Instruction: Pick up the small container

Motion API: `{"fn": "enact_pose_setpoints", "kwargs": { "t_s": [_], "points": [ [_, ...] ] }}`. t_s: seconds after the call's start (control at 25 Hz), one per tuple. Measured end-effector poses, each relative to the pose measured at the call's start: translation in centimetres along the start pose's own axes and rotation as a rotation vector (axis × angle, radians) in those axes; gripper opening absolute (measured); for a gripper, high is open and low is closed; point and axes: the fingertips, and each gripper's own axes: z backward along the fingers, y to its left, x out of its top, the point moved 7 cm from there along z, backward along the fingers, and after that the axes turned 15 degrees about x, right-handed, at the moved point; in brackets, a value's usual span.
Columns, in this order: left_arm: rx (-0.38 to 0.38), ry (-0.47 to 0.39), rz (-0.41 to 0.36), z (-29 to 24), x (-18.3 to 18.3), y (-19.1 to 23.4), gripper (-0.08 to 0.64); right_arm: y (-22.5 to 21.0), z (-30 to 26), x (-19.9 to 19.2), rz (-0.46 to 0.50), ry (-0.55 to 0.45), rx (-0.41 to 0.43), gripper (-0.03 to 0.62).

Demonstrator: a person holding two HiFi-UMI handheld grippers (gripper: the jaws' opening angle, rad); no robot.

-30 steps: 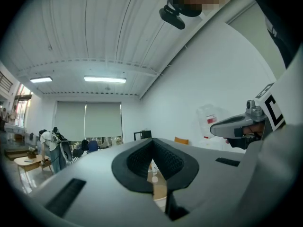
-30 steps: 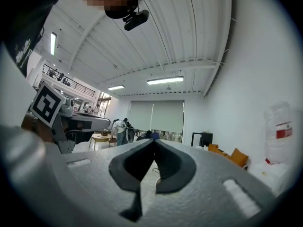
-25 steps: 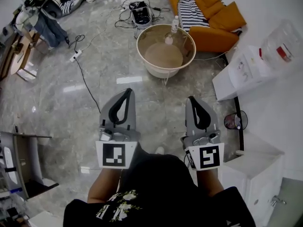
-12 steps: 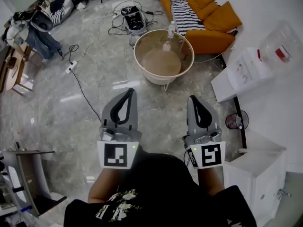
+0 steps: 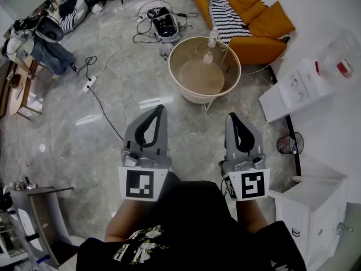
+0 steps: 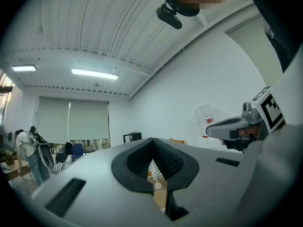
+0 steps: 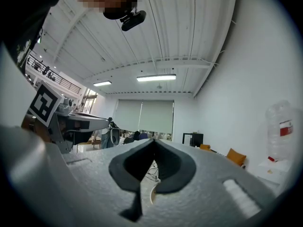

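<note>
A round beige side table [image 5: 183,83] with a raised rim stands on the marble floor ahead of me. On it are a small pale container [image 5: 208,58] and a taller clear bottle [image 5: 213,37] behind it. Both grippers are held level in front of my body, pointing toward the table and well short of it. My left gripper [image 5: 161,108] is shut with nothing in it. My right gripper [image 5: 232,116] is shut and empty too. In the left gripper view, the left gripper [image 6: 152,141] frames the small container [image 6: 154,176] through the gap below its closed tips. The right gripper [image 7: 154,141] also shows its tips together.
An orange sofa [image 5: 256,16] with a striped cloth stands behind the table. White cabinets [image 5: 310,208] and a water dispenser [image 5: 333,61] line the right side. Cables and a power strip [image 5: 87,84] lie on the floor at left, near a chair with clothes [image 5: 48,41].
Both grippers have been carried forward toward the round table, which now sits a little lower and further right in the head view. Their jaws have stayed shut.
</note>
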Motion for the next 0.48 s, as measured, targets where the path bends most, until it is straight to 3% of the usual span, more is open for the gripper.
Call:
{"fn": "enact_pose_setpoints", "kwargs": {
  "t_s": [0.48],
  "points": [
    [-0.083,0.007,-0.014,-3.1,-2.0,7.3,0.006,3.7,-7.5,-1.1,-0.017,0.016,-0.047,-0.005]
  ]
}}
